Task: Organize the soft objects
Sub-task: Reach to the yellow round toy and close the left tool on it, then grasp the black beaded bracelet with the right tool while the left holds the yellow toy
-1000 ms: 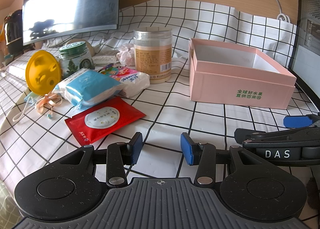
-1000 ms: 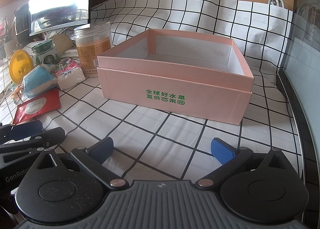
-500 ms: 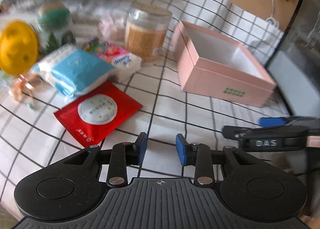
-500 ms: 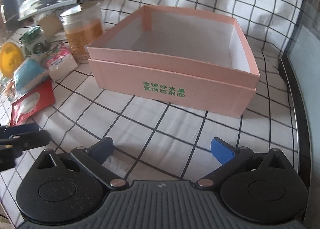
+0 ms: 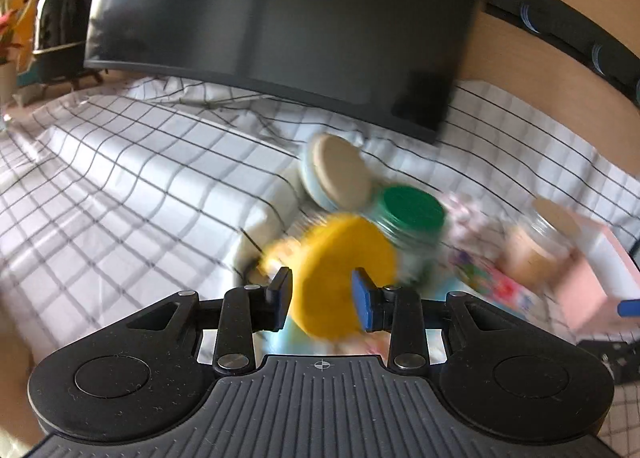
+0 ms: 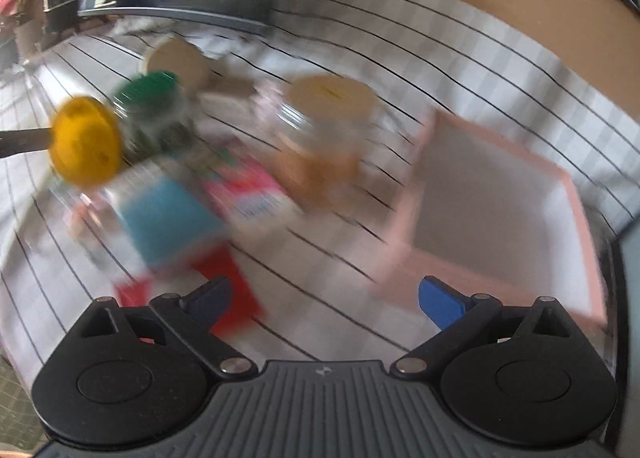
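Both views are motion-blurred. My left gripper [image 5: 322, 296] is open, its jaws either side of the yellow round object [image 5: 344, 278] in the image; I cannot tell whether they touch it. That yellow object also shows in the right wrist view [image 6: 86, 139]. My right gripper [image 6: 324, 300] is wide open and empty above the checked cloth. A blue soft pack [image 6: 168, 217], a pink floral pack [image 6: 250, 197] and a red pouch [image 6: 230, 298] lie left of the empty pink box [image 6: 492, 213].
A green-lidded jar [image 5: 412, 217] and a clear jar with a tan lid [image 6: 324, 129] stand among the packs. A round beige-topped item [image 5: 340, 173] lies behind them. A dark monitor [image 5: 280, 25] stands at the back of the checked cloth [image 5: 120, 177].
My left gripper has swung left and forward to the yellow object, with its jaws wider apart. My right gripper has swung left and higher, now looking down on the packs and box.
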Demonstrator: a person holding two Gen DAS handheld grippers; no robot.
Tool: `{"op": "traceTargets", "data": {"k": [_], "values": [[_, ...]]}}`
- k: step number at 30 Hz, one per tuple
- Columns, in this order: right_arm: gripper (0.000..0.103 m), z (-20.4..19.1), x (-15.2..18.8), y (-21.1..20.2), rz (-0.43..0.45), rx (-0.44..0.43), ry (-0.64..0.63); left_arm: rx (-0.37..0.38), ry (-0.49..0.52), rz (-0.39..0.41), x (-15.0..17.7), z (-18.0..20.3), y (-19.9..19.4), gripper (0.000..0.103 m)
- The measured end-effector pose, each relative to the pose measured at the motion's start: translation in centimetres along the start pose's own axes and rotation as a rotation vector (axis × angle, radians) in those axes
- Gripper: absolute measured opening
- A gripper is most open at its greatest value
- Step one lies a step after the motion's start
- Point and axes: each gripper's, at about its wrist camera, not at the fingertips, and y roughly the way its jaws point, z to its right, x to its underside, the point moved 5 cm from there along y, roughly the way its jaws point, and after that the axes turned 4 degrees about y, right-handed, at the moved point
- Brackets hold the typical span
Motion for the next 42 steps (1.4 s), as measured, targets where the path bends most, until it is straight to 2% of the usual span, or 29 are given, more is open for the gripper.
{"op": "traceTargets", "data": {"k": [2,6,8,13,15,18,20,22,24,29,31,35,40,42], "values": [[0.100,-2.2,-1.2,0.0,0.004,-0.003,-0.020,0.040,0.023,-0.020,-0.7,-0.9,1.7,0.036],[0.100,-5.5,-2.5,-0.6,0.016,0.009,-0.067,0.063,0.107,-0.039,-0.7,-1.3,4.7,0.036],[0.100,-6.1,-2.5,-1.1,0.023,0.021,-0.089,0.085,0.099,-0.050,-0.5,-1.3,6.1,0.037],[0.100,-5.9,-1.5,-2.7,0.077,0.071,-0.163,0.086,0.133,-0.034,0.1,-1.1,7.1,0.041],[0.100,-5.7,-1.4,-2.7,0.087,0.061,-0.180,0.095,0.102,-0.048,0.2,-1.3,7.5,0.041],[0.099,-5.3,-1.4,-3.1,0.100,0.045,-0.189,0.125,-0.047,-0.064,0.1,-2.4,7.6,0.041],[0.099,-5.1,-1.8,-3.6,0.133,0.030,-0.194,0.129,-0.098,-0.052,-0.3,-2.8,7.2,0.035],[0.099,-4.9,-2.6,-3.8,0.141,-0.004,-0.163,0.111,-0.082,-0.019,-0.6,-2.9,6.2,0.034],[0.096,-5.1,-3.6,-3.8,0.122,-0.062,-0.145,0.094,-0.081,0.050,-1.2,-3.2,4.2,0.033],[0.094,-7.6,-6.7,-4.5,0.136,-0.145,-0.139,0.101,-0.183,0.166,-4.7,-5.9,-0.3,0.033],[0.088,-9.6,-7.6,-4.1,0.118,-0.205,-0.138,0.071,-0.198,0.209,-6.1,-7.3,-2.0,0.033],[0.064,-15.6,-8.6,-1.8,0.051,-0.331,-0.179,-0.008,-0.223,0.248,-7.4,-10.5,-4.4,0.033],[0.042,-23.2,-9.8,3.0,-0.058,-0.410,-0.217,-0.055,-0.287,0.231,-5.4,-14.2,-5.8,0.033],[0.026,-25.1,-9.9,5.4,-0.128,-0.427,-0.200,-0.064,-0.318,0.214,-4.2,-15.7,-5.8,0.033]]}}
